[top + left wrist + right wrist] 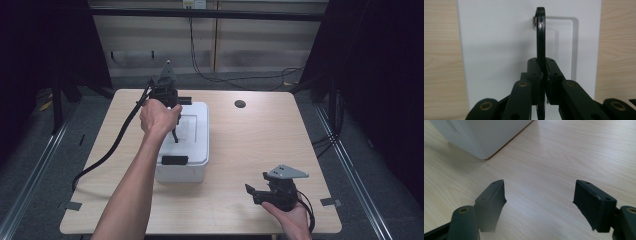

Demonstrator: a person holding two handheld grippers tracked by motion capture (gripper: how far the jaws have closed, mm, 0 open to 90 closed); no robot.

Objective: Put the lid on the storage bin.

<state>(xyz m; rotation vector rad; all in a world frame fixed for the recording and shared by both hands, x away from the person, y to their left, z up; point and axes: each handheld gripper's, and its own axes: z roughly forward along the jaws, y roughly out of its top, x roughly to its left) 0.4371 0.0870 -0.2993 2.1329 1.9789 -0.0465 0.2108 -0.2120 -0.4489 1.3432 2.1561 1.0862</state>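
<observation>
Black handle [540, 37] inside left gripper [543, 75]

The bench [564, 152] is pale wood-look laminate, fine straight grain, smooth with a soft satin sheen. The storage box [182, 172] looks like white plastic, and its lid [499, 45] is smooth and mostly matt, just a faint shine. The lid's handle [540, 37] is black and glossy, probably plastic, with a small bright metal pivot pin [534, 22] at its end. The left gripper [543, 75] is matt black plastic with brass-coloured rivets at the joints. Same on the right gripper [539, 202]: dull black pads [492, 202], slightly rough and chewed along the edges. The plate [287, 172] on top is flat matt grey.
</observation>
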